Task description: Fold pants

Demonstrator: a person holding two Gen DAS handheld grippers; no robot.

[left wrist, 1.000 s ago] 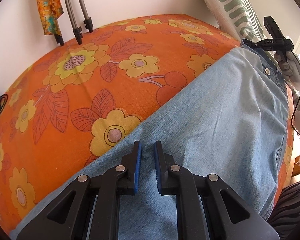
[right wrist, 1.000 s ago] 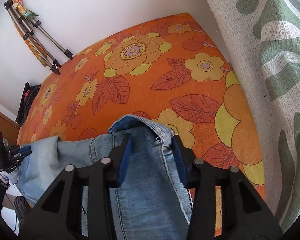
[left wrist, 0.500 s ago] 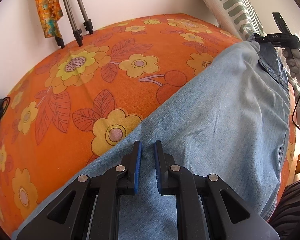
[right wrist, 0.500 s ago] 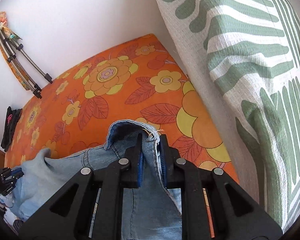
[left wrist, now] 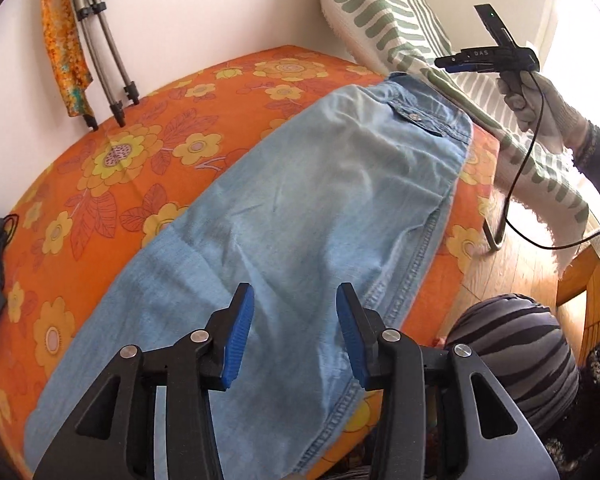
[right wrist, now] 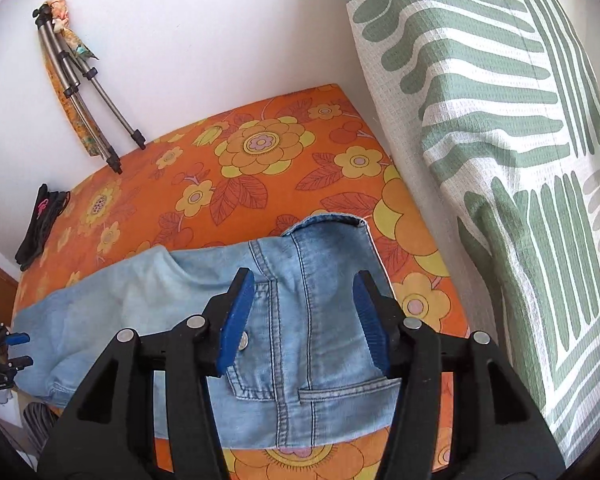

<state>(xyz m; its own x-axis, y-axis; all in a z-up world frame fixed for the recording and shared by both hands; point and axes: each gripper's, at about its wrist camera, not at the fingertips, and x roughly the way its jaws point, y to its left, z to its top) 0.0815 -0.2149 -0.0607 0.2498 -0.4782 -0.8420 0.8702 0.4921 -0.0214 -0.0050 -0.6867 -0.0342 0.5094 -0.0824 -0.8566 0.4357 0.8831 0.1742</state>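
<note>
Denim pants [left wrist: 308,216] lie flat and lengthwise on a bed covered by an orange floral sheet [left wrist: 112,168]; the waistband end, with its buttoned pocket flap [left wrist: 414,117], sits at the far side beside a green-and-white patterned pillow [left wrist: 384,12], and the leg end reaches the near edge; the left tongs [left wrist: 296,340] hang above the leg end, jaws spread wide with nothing between them; the right tongs [right wrist: 304,316] are likewise wide open and hold nothing, poised over the waistband and back pocket [right wrist: 260,344]; in the left wrist view the right tongs [left wrist: 450,65] appear raised above the waistband, gripped by a gloved hand [left wrist: 536,100]; a folded tripod [right wrist: 80,80] leans on the white wall, and a black item [right wrist: 40,224] rests at the bed's far left edge.
</note>
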